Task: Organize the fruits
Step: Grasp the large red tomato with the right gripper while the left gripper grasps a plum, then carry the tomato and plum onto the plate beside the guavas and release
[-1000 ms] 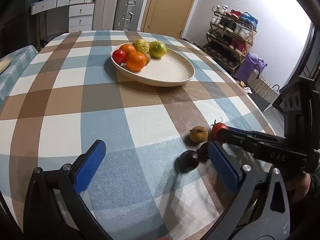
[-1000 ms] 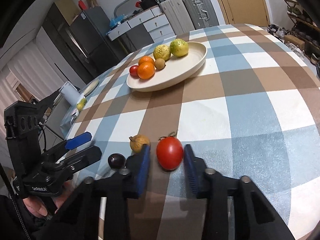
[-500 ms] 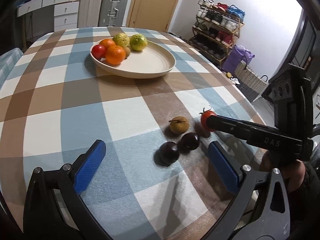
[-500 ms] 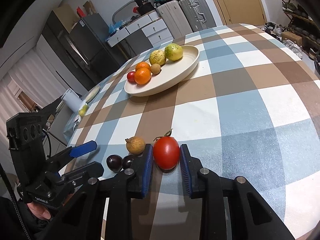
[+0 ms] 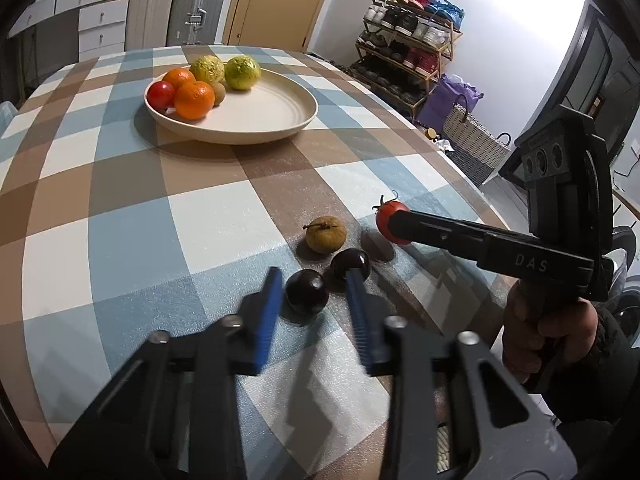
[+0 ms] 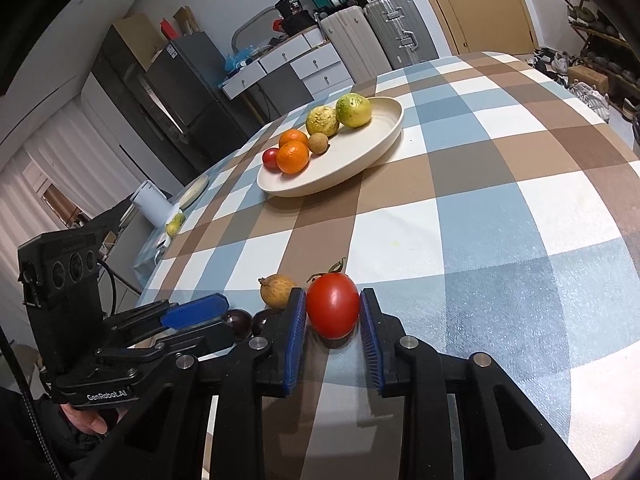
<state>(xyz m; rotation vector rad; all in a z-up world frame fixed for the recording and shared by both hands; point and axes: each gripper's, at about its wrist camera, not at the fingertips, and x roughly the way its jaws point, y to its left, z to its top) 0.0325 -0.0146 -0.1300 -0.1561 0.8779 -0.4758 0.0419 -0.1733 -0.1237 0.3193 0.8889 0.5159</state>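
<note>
two oranges, two tomatoes, two dark plums, two green-yellow fruits, two brown fruits, one plate

Tomato between pads (gripped)

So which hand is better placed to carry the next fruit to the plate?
Right. The right tongs are shut on the tomato. The left tongs are closing around a dark plum, with a gap showing on both sides. The plate has free space.

place: home | signs: checked table; shoe rack; suitcases; fridge; drawers
</note>
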